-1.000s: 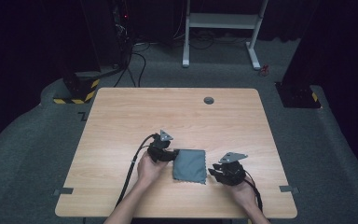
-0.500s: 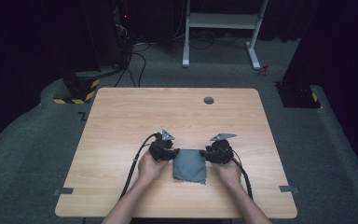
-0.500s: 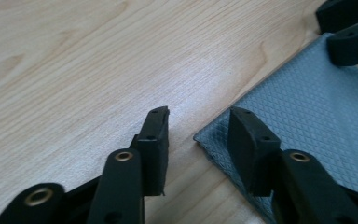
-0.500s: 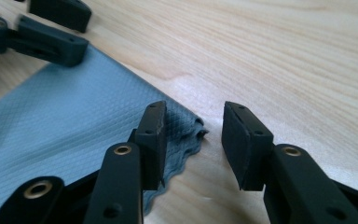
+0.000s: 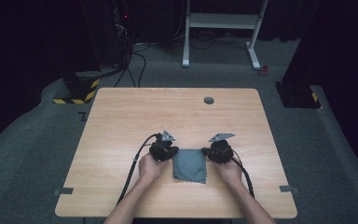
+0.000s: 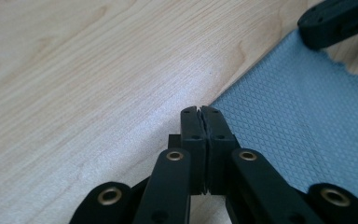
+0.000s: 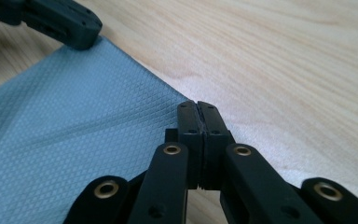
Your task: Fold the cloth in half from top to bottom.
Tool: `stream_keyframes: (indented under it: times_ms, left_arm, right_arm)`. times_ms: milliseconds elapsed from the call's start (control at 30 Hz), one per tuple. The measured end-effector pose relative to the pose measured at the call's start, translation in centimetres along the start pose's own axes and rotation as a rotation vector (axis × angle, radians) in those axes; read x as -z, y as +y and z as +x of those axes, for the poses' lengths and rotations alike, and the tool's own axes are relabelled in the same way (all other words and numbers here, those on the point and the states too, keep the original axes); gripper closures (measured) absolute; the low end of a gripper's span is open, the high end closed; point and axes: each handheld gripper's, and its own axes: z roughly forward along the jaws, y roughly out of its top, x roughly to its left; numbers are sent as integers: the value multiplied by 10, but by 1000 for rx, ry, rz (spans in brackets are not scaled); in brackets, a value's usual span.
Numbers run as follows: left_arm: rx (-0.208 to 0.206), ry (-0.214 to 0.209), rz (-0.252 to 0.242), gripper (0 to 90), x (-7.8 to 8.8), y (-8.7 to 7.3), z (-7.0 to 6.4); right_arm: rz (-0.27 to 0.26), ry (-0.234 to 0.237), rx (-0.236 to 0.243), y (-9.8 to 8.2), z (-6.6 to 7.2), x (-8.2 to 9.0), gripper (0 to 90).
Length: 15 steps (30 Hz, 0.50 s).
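Cloth (image 5: 190,165) lies flat on desk (image 5: 121,121), near front edge. Left tool (image 6: 200,110) and right tool (image 7: 197,104) have just been closing; both now pinch cloth's far corners, right hand having moved in. Lift or fold looks ready.

Small grey-blue cloth (image 5: 190,164), diamond-textured weave, lying flat and folded on the wooden table's near middle
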Motion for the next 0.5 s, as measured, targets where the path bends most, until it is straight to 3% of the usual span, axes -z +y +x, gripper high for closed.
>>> stream_keyframes:
  times_ms: [67,200,500]
  left_arm:
    - [-5,12,-23,889,2,1,0]
    - [36,9,-68,889,5,3,10]
    - [64,62,-74,885,-14,20,25]
  right_arm:
    - [-11,-5,4,2,0,1,898]
    - [-17,-17,-7,8,-3,0,899]
    - [-7,-70,-61,26,-18,-16,898]
